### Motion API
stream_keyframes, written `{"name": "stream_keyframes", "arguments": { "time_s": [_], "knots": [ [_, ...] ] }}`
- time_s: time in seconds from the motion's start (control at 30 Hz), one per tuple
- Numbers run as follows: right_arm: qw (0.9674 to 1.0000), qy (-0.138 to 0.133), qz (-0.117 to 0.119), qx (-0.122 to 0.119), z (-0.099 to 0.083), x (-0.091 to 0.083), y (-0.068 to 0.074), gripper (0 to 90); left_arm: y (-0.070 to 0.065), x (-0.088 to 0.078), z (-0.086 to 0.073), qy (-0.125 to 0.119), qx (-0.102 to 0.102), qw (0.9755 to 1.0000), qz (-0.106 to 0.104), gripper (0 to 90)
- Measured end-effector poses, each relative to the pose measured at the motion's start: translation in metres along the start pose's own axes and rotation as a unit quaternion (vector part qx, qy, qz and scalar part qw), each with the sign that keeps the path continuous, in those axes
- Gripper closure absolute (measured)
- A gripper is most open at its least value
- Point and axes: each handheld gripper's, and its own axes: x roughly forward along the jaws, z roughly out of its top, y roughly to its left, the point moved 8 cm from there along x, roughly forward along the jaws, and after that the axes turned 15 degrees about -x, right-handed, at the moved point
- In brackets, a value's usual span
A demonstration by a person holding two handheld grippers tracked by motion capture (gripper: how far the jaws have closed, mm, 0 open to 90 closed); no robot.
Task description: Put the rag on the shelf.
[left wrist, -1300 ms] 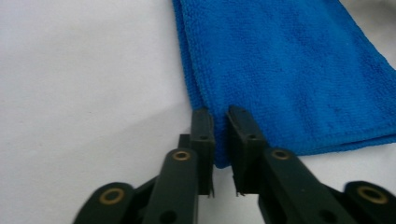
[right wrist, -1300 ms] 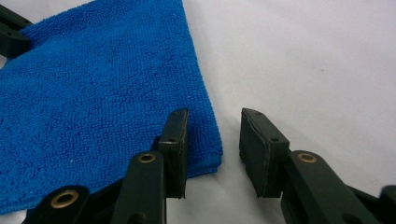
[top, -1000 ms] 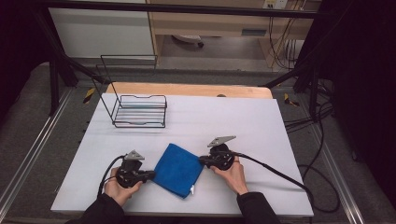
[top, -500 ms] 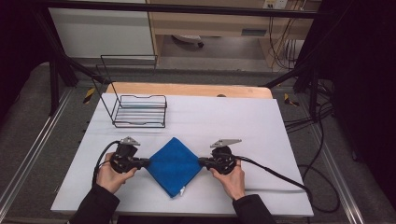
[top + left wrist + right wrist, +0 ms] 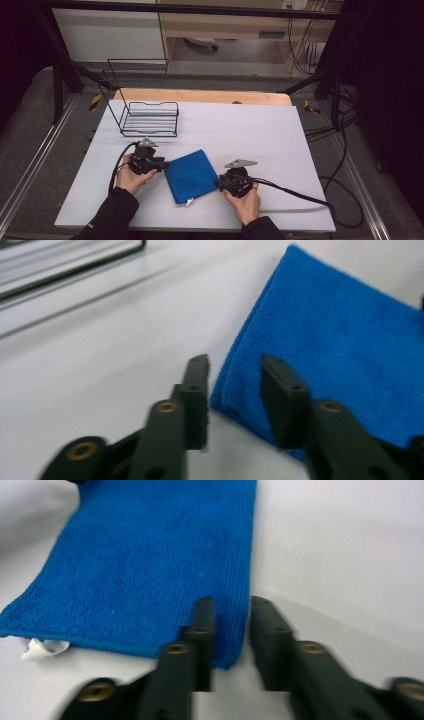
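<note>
High view: the folded blue cloth is seen lying flat on the bench between the left gripper and right gripper, whose jaws, just opened, stand spread at its corners, pinching nothing; release is judged done, withdrawal or re-gripping being called for next.

— What sort of place is this?
— A lab test bench: a white table inside a black metal frame, with cables trailing off beyond the right gripper.
— Anything else?
— A wire rack beyond the left gripper.
</note>
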Motion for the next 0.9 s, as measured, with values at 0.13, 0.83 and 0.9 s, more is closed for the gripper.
{"name": "stream_keyframes", "arguments": {
  "time_s": [0.13,0.83,0.9],
  "knots": [
    [0.9983,-0.048,0.027,-0.017,0.03,0.004,-0.015,47.3,0.011,-0.015,-0.004,-0.027,-0.015,0.9995,0.0,43.1],
    [0.996,0.003,0.075,-0.049,0.069,0.082,-0.045,86.1,0.026,-0.016,-0.001,-0.061,-0.05,0.9969,0.003,18.9],
    [0.997,0.0,0.06,-0.049,0.07,0.077,-0.046,87.2,0.022,-0.012,0.004,-0.065,-0.057,0.9962,-0.007,20.7]
  ]
}}
